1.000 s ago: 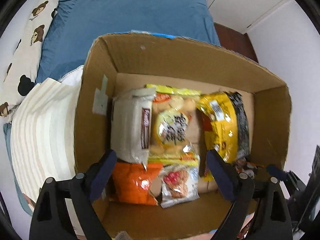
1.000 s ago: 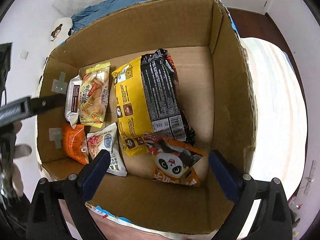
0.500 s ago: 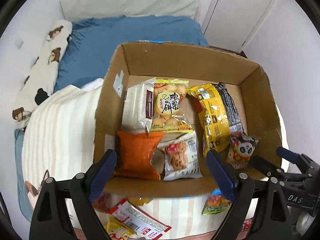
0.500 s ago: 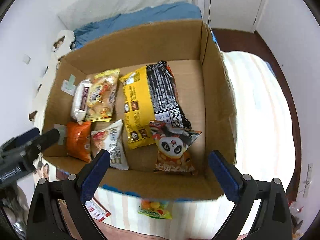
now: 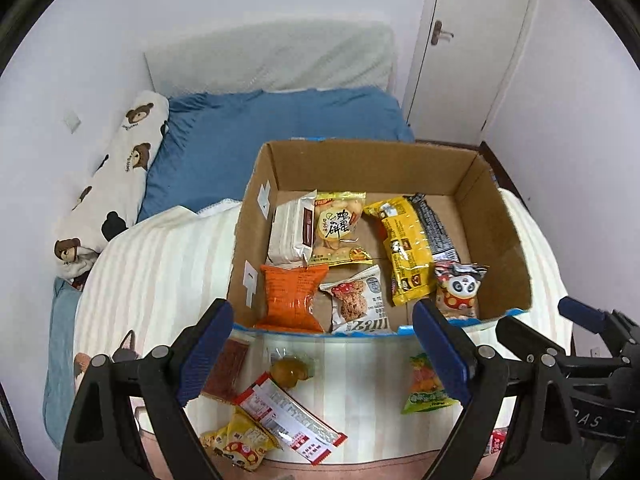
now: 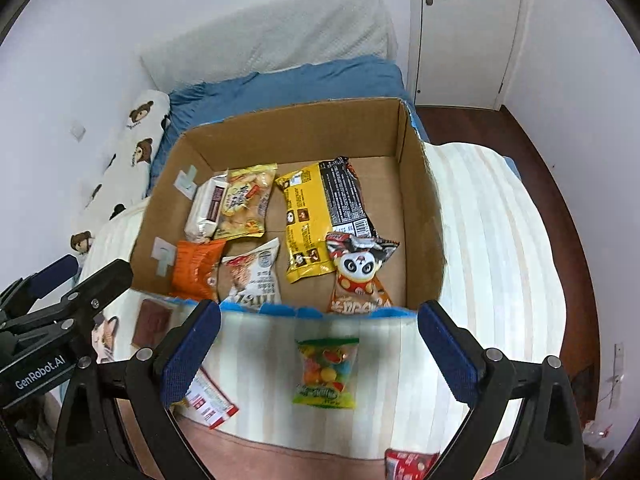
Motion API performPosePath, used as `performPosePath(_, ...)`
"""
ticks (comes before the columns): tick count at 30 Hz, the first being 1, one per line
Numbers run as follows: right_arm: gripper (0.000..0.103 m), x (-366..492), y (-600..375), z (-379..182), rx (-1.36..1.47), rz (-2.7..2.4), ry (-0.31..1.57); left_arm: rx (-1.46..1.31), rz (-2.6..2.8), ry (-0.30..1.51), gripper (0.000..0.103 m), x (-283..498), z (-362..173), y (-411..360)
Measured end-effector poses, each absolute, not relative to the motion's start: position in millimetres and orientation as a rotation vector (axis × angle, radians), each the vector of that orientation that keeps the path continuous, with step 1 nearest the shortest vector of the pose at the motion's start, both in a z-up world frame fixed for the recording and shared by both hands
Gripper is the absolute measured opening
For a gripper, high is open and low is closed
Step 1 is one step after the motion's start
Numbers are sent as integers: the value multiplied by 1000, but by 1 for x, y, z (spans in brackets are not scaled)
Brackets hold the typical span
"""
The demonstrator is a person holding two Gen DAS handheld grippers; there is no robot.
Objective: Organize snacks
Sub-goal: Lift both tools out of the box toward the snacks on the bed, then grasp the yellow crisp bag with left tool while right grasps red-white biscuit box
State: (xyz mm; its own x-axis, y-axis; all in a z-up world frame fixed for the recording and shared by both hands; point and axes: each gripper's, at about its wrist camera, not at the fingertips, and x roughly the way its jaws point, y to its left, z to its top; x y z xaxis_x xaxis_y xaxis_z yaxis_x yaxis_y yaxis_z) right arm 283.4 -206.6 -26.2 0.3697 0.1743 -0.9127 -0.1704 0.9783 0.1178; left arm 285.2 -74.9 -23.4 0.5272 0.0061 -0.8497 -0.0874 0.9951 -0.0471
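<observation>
A cardboard box stands on a striped blanket and holds several snack packs: an orange bag, a cookie pack, a yellow-black pack and a panda bag. Loose snacks lie in front of the box: a candy bag, a red-white pack, a yellow pack and a brown pack. My left gripper is open and empty above the loose snacks. My right gripper is open and empty above the candy bag.
The box sits on a bed with a blue sheet and a bear-print pillow on the left. A white door and dark wooden floor lie to the right. A red packet shows at the bottom edge.
Both grippers have pulled back and up from inside the box. The box front edge and the loose snacks on the blanket have come into view. Both stay open.
</observation>
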Motion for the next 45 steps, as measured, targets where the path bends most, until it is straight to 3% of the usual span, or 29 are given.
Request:
performPosePath(9,101,236,-212,-27,102,278,1221,-195,104,1002,92,232,-20,-45)
performPosePath(18,101,202,-142,-116,45,454,1405,-296,322,1230,92,175,-119,34)
performPosePath(24,82,202,-67,-185,-115,536,1483,-308,416,1342,92,152,-179,69)
performPosePath(31,78,202,-18,-237,-291,565,1532,-170,299,1392,92,141,-202,61)
performPosePath(33,66,199,-19,-235,-314,550,1517,-128,236,1401,92,145,-203,52)
performPosePath(45,63,161,-132,-229,27,324,1655,420,-168,1451,92,165,-220,-49)
